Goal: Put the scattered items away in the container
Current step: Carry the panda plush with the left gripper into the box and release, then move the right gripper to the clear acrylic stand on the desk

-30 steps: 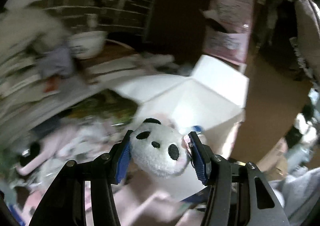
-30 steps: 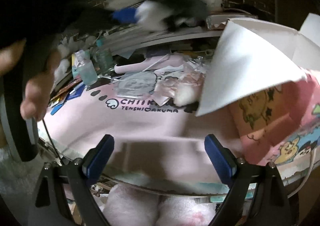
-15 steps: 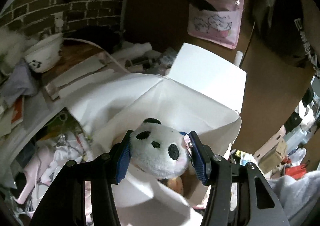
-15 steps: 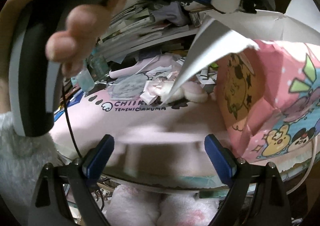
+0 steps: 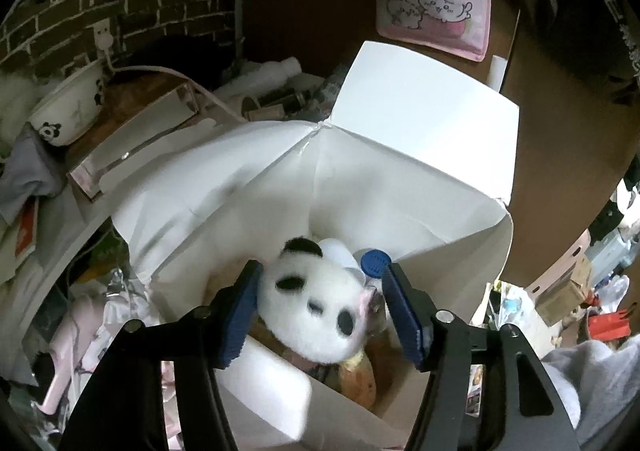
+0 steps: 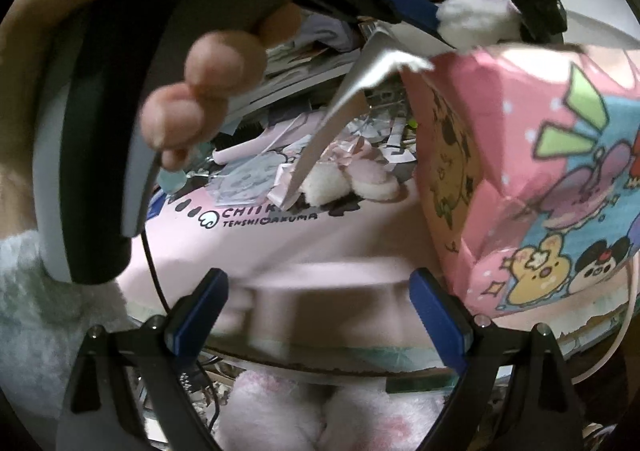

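Note:
A white panda plush [image 5: 316,307] hangs over the open mouth of the box [image 5: 424,119], between the blue pads of my left gripper [image 5: 320,271]. Its jaws are opening; a gap shows between the right pad and the plush, which tips downward. Inside the box lie a blue-capped bottle [image 5: 375,262] and a brownish item [image 5: 360,375]. From the right wrist view the box [image 6: 520,179] is pink with cartoon prints, and the plush [image 6: 476,23] sits just above its rim. My right gripper [image 6: 320,307] stands open and empty over the pink mat [image 6: 260,243].
A person's hand [image 6: 200,91] holds the left gripper's handle, filling the upper left. Small plush pieces [image 6: 324,187] and papers litter the mat. A panda bowl [image 5: 68,111], bottles and a pink wall pouch [image 5: 436,7] crowd the area behind the box.
The left gripper carried the panda plush over the box opening, then its jaws spread and the plush tilted and sank. The right gripper shifted slightly and stayed open.

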A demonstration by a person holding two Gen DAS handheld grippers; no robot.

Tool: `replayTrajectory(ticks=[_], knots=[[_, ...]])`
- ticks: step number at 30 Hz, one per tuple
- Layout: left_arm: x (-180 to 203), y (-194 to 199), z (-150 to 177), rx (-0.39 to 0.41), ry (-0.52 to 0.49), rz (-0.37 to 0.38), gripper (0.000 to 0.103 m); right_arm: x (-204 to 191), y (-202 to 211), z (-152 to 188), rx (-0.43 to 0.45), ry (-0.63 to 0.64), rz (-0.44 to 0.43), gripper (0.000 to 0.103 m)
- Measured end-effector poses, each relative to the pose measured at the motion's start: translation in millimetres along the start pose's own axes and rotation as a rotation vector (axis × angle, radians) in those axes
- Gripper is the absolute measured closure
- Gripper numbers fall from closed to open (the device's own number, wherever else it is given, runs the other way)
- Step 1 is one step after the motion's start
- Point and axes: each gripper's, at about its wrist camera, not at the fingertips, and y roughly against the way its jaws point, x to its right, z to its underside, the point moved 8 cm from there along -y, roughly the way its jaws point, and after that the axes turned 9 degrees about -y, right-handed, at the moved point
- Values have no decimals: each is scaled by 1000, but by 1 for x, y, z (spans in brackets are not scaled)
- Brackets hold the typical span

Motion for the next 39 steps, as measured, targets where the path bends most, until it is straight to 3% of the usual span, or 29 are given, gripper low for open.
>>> replayTrajectory(ticks=[5,18,20,26,30,39], knots=[[4,2,-1,15,-13,1,21,3,0,-4,2,-9,-9,12],[-2,9,3,38,16,-22,20,6,1,-5,15,-26,2,13],[-5,17,3,63,36,-33,12,6,1,-5,16,-25,4,12],[-15,58,8,179,91,-42,3,5,3,-4,30,-12,16,12],[-30,84,24,210,116,-138,1,1,3,-2,28,12,18,12],[-75,131,86,240,275,-376,0,-22,-11,3,16,64,13,12]])
